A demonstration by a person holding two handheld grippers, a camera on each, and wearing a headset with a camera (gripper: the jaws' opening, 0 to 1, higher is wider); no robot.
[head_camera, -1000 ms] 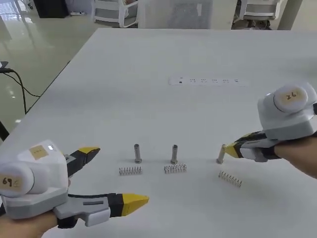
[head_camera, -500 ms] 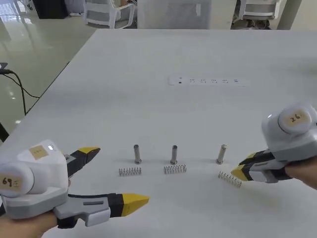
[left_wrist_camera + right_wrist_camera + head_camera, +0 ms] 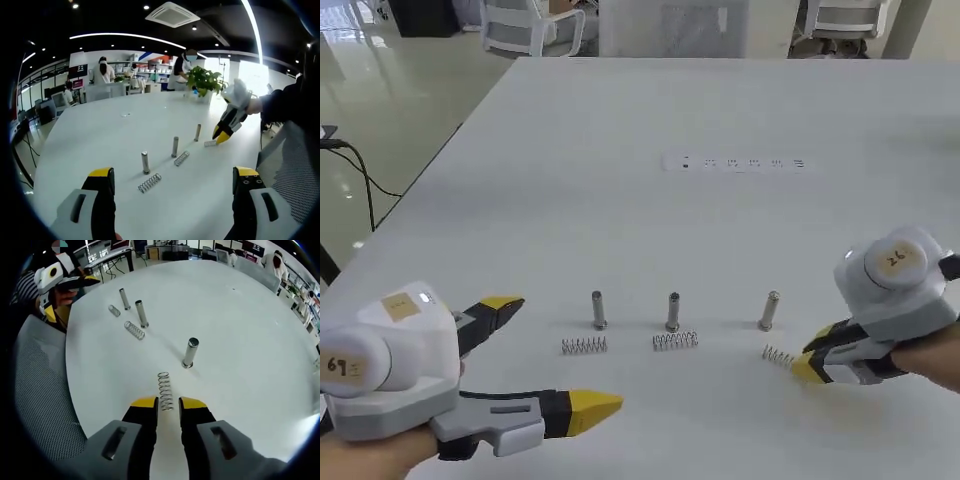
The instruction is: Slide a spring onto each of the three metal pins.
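Dropped from the right pin (image 3: 769,310), my right gripper (image 3: 168,404) straddles its spring (image 3: 164,385), fingers (image 3: 145,407) narrow, unclamped; left gripper (image 3: 555,352) wide; 0 springs threaded.

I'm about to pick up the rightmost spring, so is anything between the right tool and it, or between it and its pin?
Nothing visible. The right tool has the near end of the spring between its open jaws, and only bare table lies between the spring and the nearest pin.

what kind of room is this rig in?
Probably an open-plan office or lab: a long white table with a power strip, office chairs beyond it, and a ceiling air-con unit overhead.
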